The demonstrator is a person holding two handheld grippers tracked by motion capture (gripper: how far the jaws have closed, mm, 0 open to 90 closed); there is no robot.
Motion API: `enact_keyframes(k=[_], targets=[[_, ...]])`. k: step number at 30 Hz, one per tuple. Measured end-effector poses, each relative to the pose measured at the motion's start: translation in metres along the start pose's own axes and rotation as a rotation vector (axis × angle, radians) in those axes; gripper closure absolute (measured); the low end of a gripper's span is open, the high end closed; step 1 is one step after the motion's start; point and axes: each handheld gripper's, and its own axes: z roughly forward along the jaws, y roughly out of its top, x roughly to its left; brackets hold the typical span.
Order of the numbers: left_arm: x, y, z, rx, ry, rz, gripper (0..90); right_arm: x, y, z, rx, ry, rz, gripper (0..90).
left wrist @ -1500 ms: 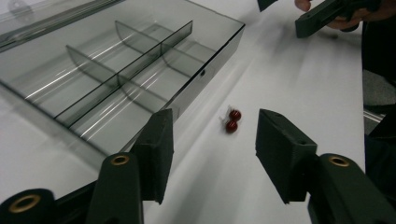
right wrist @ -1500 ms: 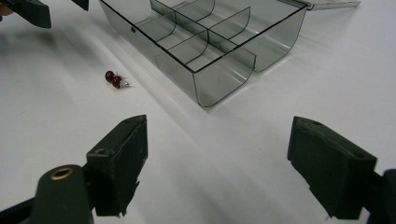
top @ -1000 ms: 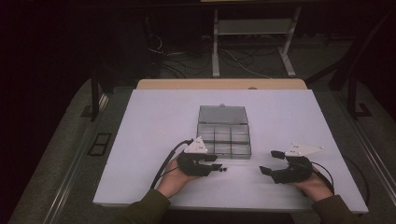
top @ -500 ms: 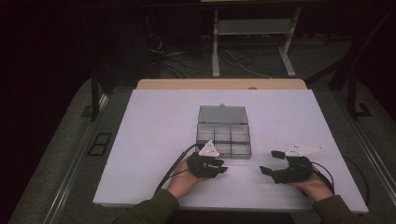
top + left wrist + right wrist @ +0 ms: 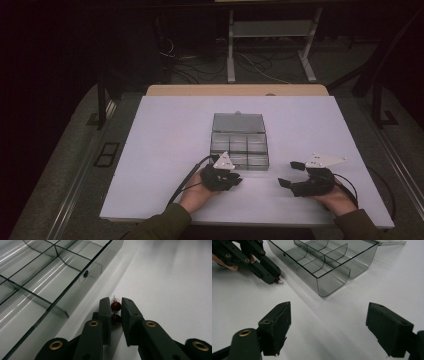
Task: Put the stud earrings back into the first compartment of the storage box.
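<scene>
Two grippers sit near the front edge. Left gripper (image 5: 235, 179) has shifted right since a second ago, its jaws just closing around a red bulb (image 5: 115, 305) on the table beside the box (image 5: 238, 139). Right gripper (image 5: 289, 175) stays put, jaws wide.

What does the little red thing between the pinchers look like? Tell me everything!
The little red thing is a tiny bulb-like piece: dark red, shiny, with a clear glassy tip that pokes out past the jaws. It sits low over the white table, close beside the clear box. The left tool has just been closing, its two black jaws around it.
</scene>
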Motion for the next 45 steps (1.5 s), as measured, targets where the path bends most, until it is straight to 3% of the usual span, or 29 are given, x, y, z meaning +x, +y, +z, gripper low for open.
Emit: enact_keyframes(k=[5,7,11,27,45], targets=[[0.000,0.000,-0.001,0.004,-0.004,0.010,77.8,0.000,0.000,0.000,0.000,0.002,-0.001,19.6],[0.000,0.000,-0.001,-0.004,-0.009,-0.010,78.0,0.000,0.000,0.000,0.001,0.002,-0.001,19.6],[0.001,-0.001,-0.005,0.001,-0.022,-0.008,78.1,0.000,0.000,0.000,-0.001,0.001,-0.002,19.6],[0.003,-0.003,-0.031,-0.037,-0.088,-0.002,78.3,0.001,0.000,0.001,0.004,0.008,-0.007,19.6],[0.017,0.008,-0.052,-0.067,-0.144,0.005,78.4,0.001,0.000,0.001,0.003,0.010,-0.003,19.6]])
